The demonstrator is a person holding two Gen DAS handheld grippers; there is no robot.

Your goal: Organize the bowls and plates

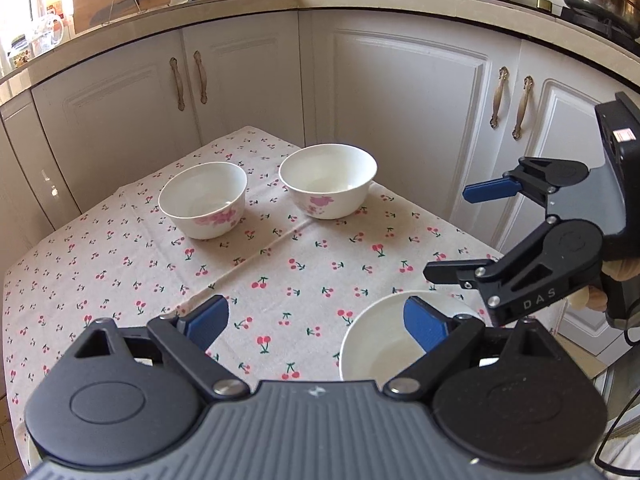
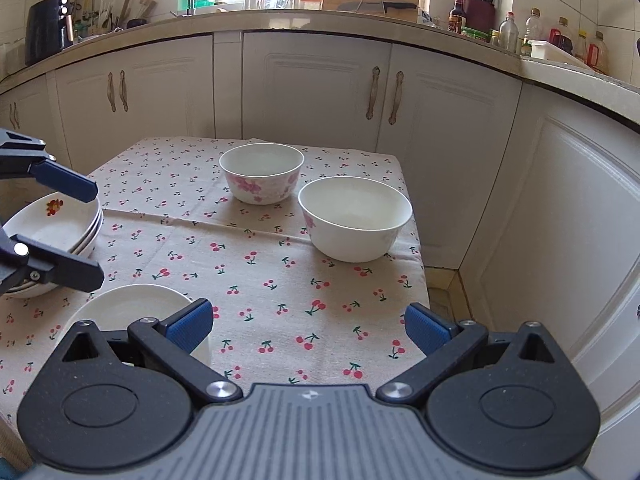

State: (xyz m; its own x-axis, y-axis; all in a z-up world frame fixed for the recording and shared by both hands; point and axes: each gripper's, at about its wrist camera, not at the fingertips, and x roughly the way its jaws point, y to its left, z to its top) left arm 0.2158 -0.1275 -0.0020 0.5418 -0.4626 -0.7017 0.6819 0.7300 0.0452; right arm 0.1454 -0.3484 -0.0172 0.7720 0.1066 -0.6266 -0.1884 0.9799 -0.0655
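Two white bowls with pink flowers stand at the far end of the cherry-print tablecloth (image 1: pixel 280 264): the left bowl (image 1: pixel 203 199) (image 2: pixel 262 178) and the right bowl (image 1: pixel 328 180) (image 2: pixel 355 218). A small white dish (image 1: pixel 376 344) (image 2: pixel 132 304) lies near the front. A stack of shallow white plates (image 2: pixel 60 228) with a red motif sits at the left edge. My left gripper (image 1: pixel 316 312) (image 2: pixel 96 234) is open and empty above the cloth, its right finger over the dish. My right gripper (image 2: pixel 308 312) (image 1: pixel 448 232) is open and empty too.
White cabinet doors (image 2: pixel 312 92) wrap closely around the far and right sides of the table. The table's right edge (image 2: pixel 420 264) drops to the floor just past the right bowl. The counter above holds bottles, a cutting board and pots.
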